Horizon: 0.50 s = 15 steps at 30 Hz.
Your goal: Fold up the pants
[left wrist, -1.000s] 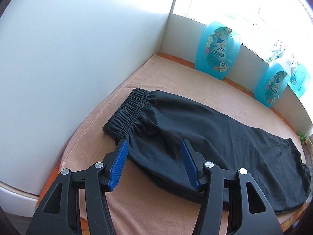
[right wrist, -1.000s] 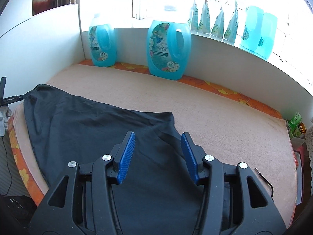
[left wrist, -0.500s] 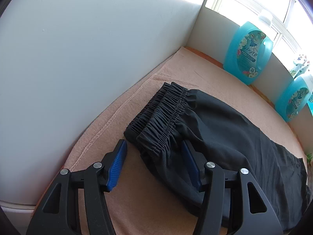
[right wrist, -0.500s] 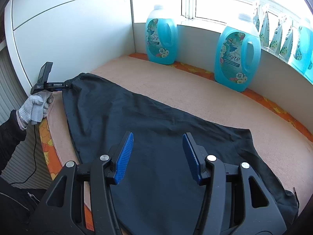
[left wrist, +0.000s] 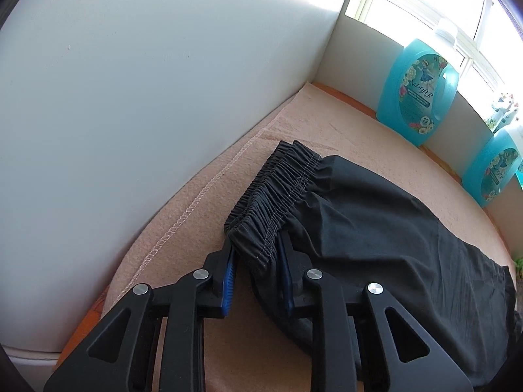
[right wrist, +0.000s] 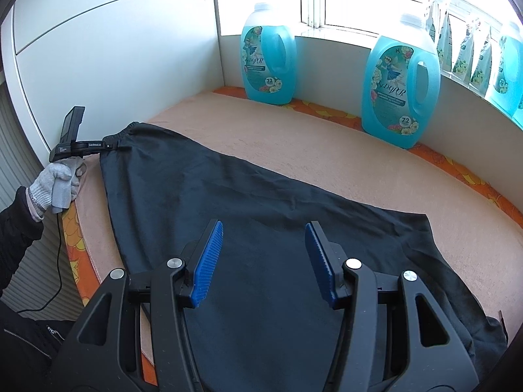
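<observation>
Black pants [left wrist: 376, 225] lie flat along a peach-covered surface [left wrist: 343, 130], folded lengthwise, with the elastic waistband [left wrist: 274, 192] at the left end. My left gripper [left wrist: 256, 254] has its blue pads closed on the near corner of the waistband. In the right wrist view the pants [right wrist: 228, 202] stretch from the waistband at far left to the leg ends at lower right. My right gripper [right wrist: 263, 254] is open and empty, hovering over the middle of the pants. The left gripper [right wrist: 108, 145] shows there at the waistband, held by a gloved hand.
Two large blue detergent bottles [right wrist: 269, 55] [right wrist: 400, 94] stand along the back wall under the window, with more bottles and pouches on the sill [right wrist: 474, 52]. A white panel wall [left wrist: 130, 98] closes the left side. The surface's orange edge [right wrist: 73, 248] runs along the near side.
My left gripper moved in onto the waistband corner and its jaws closed on it. My right gripper stayed open and drew back slightly, showing more of the pants.
</observation>
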Each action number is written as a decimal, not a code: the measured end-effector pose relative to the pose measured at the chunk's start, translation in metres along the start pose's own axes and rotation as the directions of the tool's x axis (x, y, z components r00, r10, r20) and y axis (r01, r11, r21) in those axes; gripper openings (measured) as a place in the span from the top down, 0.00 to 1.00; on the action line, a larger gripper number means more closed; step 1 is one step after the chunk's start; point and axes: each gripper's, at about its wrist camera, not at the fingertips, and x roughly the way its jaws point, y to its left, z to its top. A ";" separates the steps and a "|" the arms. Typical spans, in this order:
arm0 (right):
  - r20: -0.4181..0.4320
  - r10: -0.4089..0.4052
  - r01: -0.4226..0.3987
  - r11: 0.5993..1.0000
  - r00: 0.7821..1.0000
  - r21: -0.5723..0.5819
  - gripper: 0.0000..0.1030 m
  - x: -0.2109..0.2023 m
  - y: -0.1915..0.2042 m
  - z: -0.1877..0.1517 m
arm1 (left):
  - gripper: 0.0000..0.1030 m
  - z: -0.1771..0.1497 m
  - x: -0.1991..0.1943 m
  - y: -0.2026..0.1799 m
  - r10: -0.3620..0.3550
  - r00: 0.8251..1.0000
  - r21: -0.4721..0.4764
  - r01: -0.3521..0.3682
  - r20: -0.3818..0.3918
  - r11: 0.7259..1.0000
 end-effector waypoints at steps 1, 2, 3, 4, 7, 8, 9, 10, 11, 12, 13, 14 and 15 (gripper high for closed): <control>-0.001 0.003 -0.003 1.000 1.000 0.001 0.47 0.000 0.001 0.002 | 0.84 0.000 -0.001 -0.001 -0.003 1.000 0.005 0.003 0.004 1.000; -0.001 0.008 -0.008 1.000 1.000 -0.003 0.47 0.001 0.003 0.004 | 0.84 -0.001 -0.003 -0.003 -0.007 1.000 0.015 0.007 0.010 1.000; 0.002 0.014 -0.014 1.000 1.000 -0.008 0.47 0.002 0.006 0.007 | 0.85 -0.001 -0.005 -0.004 -0.012 1.000 0.023 0.011 0.019 1.000; 0.000 0.024 -0.024 1.000 1.000 -0.011 0.47 0.003 0.009 0.012 | 0.86 -0.001 -0.007 -0.007 -0.008 1.000 0.032 0.007 0.030 0.999; -0.013 0.073 -0.073 0.997 0.997 -0.015 0.47 0.013 0.027 0.032 | 0.87 -0.004 -0.016 -0.014 -0.028 0.997 0.061 0.024 0.069 0.998; -0.019 0.093 -0.093 0.996 0.996 -0.017 0.47 0.018 0.034 0.041 | 0.88 -0.005 -0.019 -0.017 -0.044 0.996 0.073 0.038 0.079 0.997; -0.027 0.118 -0.118 0.993 0.993 -0.016 0.47 0.025 0.041 0.052 | 0.88 -0.007 -0.022 -0.021 -0.061 0.995 0.088 0.054 0.083 0.995; -0.034 0.147 -0.148 0.989 0.988 -0.013 0.47 0.032 0.048 0.064 | 0.88 -0.009 -0.024 -0.025 -0.076 0.993 0.102 0.066 0.090 0.993; -0.042 0.176 -0.176 0.984 0.984 -0.012 0.47 0.041 0.057 0.076 | 0.89 -0.012 -0.027 -0.030 -0.099 0.990 0.118 0.087 0.099 0.989; -0.047 0.197 -0.198 0.980 0.979 -0.012 0.47 0.050 0.066 0.088 | 0.89 -0.013 -0.030 -0.035 -0.113 0.988 0.139 0.098 0.102 0.985; -0.056 0.221 -0.223 0.975 0.974 -0.018 0.47 0.061 0.076 0.101 | 0.89 -0.016 -0.032 -0.041 -0.121 0.987 0.166 0.102 0.108 0.981; -0.068 0.251 -0.253 0.967 0.966 -0.023 0.47 0.073 0.087 0.112 | 0.89 -0.018 -0.035 -0.047 -0.135 0.984 0.189 0.112 0.114 0.976; -0.087 0.282 -0.285 0.958 0.955 -0.023 0.47 0.087 0.097 0.122 | 0.89 -0.020 -0.036 -0.052 -0.152 0.982 0.204 0.128 0.109 0.971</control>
